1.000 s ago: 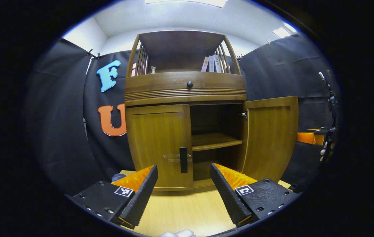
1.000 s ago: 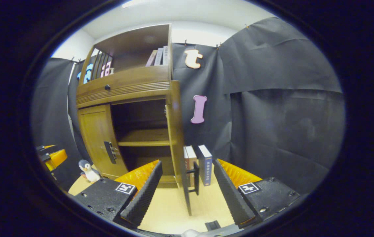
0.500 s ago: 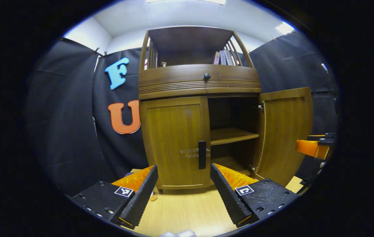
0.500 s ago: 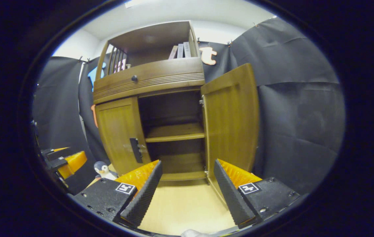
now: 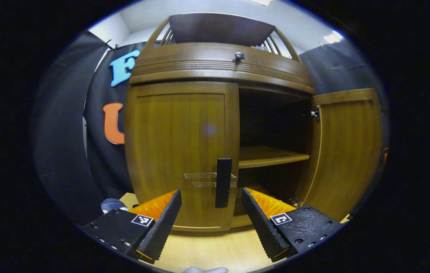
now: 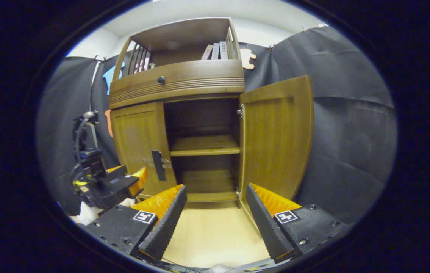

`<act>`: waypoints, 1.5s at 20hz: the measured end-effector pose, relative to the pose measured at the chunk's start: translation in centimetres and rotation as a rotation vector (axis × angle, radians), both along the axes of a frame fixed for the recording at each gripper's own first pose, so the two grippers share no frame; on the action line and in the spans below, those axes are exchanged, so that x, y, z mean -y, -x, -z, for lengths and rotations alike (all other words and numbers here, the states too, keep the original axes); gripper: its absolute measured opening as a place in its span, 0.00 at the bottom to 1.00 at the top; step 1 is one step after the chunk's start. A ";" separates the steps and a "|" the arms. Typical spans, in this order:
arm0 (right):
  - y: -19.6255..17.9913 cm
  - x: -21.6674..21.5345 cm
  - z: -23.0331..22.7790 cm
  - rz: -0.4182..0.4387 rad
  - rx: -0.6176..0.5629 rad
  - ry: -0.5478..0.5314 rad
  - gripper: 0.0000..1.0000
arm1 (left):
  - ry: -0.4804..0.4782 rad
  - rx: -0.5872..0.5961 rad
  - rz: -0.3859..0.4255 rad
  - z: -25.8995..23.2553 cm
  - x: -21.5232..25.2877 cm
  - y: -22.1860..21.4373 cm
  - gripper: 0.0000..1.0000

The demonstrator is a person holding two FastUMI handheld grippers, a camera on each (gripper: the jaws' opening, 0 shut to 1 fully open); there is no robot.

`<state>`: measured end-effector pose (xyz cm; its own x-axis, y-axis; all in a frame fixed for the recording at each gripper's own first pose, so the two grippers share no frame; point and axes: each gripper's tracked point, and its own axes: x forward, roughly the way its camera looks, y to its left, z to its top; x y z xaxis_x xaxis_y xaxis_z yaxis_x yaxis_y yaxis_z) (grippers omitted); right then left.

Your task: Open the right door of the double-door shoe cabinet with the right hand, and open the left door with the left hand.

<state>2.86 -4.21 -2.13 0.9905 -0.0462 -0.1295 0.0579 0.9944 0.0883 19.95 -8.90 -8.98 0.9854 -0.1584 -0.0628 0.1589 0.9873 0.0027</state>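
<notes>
The wooden shoe cabinet's left door (image 5: 179, 151) is closed, with a dark vertical handle (image 5: 223, 183) at its inner edge. My left gripper (image 5: 211, 223) is open just short of that handle, which stands between and slightly beyond the fingertips. The right door (image 5: 345, 148) hangs swung wide open, baring an inner shelf (image 5: 271, 156). In the right gripper view the right door (image 6: 277, 136) stands open and my right gripper (image 6: 216, 222) is open, back from the cabinet with nothing between its fingers. The left gripper (image 6: 118, 185) shows there near the left door's handle (image 6: 157, 165).
A drawer with a round knob (image 5: 240, 56) runs above the doors. Books (image 6: 216, 50) stand on the cabinet's top shelf. A light wooden floor (image 6: 211, 235) lies before the cabinet. Black cloth walls close in on both sides.
My left gripper has moved in close to the left door, whose handle now sits between the fingertips. My right gripper has drawn back from the opened right door and turned towards the cabinet.
</notes>
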 end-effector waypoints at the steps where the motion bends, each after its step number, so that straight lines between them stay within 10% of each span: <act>1: 0.2 0.5 -0.2 0.017 -0.001 0.010 0.99 | -0.008 0.000 -0.003 0.4 0.2 -1.2 0.96; 10: 1.1 1.0 1.2 0.046 -0.066 0.053 0.99 | 0.020 0.005 0.002 1.7 2.8 -8.2 1.00; 11: 1.2 0.7 1.4 0.038 -0.070 0.056 0.99 | 0.017 0.010 -0.010 1.6 2.7 -8.6 0.77; 20: 0.8 1.0 1.4 0.036 -0.083 0.063 0.99 | -0.015 0.000 0.010 1.9 3.5 -9.5 0.29; 30: 1.4 0.8 1.6 0.023 -0.075 0.054 0.99 | 0.004 -0.026 0.073 2.1 3.1 -7.1 0.21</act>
